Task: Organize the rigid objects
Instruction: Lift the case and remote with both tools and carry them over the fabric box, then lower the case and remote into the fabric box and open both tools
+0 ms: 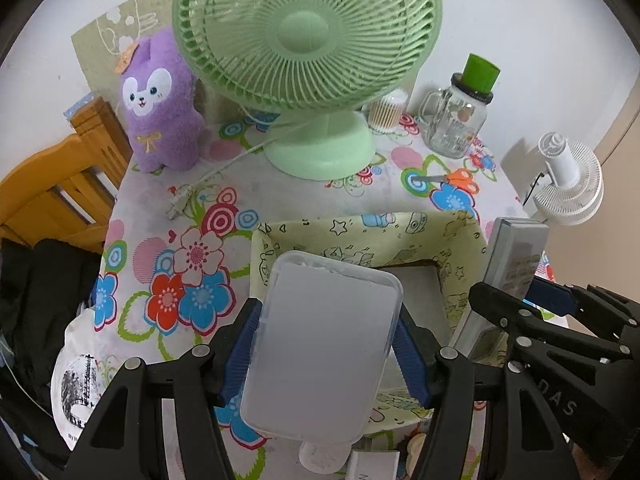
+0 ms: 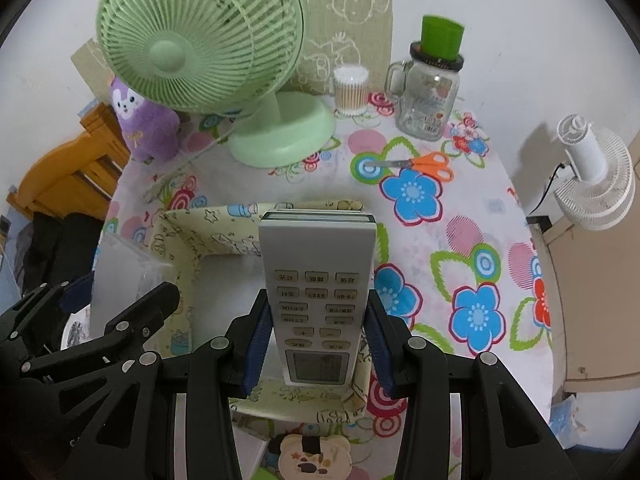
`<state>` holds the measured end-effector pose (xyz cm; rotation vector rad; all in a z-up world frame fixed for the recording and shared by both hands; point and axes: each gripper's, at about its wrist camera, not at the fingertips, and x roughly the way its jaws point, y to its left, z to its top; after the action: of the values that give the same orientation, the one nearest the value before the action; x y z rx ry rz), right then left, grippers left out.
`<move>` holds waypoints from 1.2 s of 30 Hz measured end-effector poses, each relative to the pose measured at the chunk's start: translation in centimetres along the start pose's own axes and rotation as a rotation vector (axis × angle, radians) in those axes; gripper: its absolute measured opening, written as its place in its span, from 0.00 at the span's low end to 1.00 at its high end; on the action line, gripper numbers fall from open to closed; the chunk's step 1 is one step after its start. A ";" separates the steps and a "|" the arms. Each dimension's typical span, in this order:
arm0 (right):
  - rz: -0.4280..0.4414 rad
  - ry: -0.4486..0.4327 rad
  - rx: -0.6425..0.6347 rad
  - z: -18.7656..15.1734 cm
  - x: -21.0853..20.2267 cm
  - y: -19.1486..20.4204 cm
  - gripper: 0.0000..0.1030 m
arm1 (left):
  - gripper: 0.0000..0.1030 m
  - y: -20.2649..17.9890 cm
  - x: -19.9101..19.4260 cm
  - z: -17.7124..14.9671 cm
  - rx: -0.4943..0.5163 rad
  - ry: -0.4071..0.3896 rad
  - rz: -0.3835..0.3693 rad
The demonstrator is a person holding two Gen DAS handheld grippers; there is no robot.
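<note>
L gripper [image 1: 326,344] pinches the case [image 1: 320,344], R gripper [image 2: 316,344] pinches the remote [image 2: 316,292], both above the bin [image 1: 280,248]. Risk: they collide w/ each other or catch the bin wall, tipping it.

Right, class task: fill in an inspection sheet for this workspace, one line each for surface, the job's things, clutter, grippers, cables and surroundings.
Surface: table under a flowered cloth.
Job's things: paper-lined box near the front edge; clear plastic box and remote control, both held over it.
Clutter: green fan, purple plush toy, glass jar with a green cap, cotton swabs, orange scissors.
Grippers: left gripper shut on the plastic box; right gripper shut on the remote control.
Cables: fan's white cord with plug lying unplugged on the cloth.
Surroundings: wooden chair at left, white fan at right, white wall behind.
</note>
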<state>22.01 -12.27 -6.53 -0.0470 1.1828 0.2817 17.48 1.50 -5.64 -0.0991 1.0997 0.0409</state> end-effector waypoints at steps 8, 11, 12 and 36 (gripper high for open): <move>0.006 0.084 -0.018 0.2 3.0 0.1 0.46 | 0.63 0.3 2.1 -0.2 0.015 0.041 0.008; 0.011 0.114 -0.021 0.2 3.8 0.2 0.46 | 0.62 0.1 2.5 -0.2 0.033 0.041 0.024; 0.004 0.108 -0.031 0.3 3.8 0.3 0.46 | 0.62 0.2 2.6 -0.2 0.034 0.044 0.023; 0.031 0.090 -0.015 -0.4 2.7 -0.1 0.50 | 0.63 0.8 3.2 -0.3 0.000 0.079 -0.052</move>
<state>22.62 -11.91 -9.17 -0.0548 1.2718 0.3188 18.61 2.24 -8.68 -0.1302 1.1752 -0.0101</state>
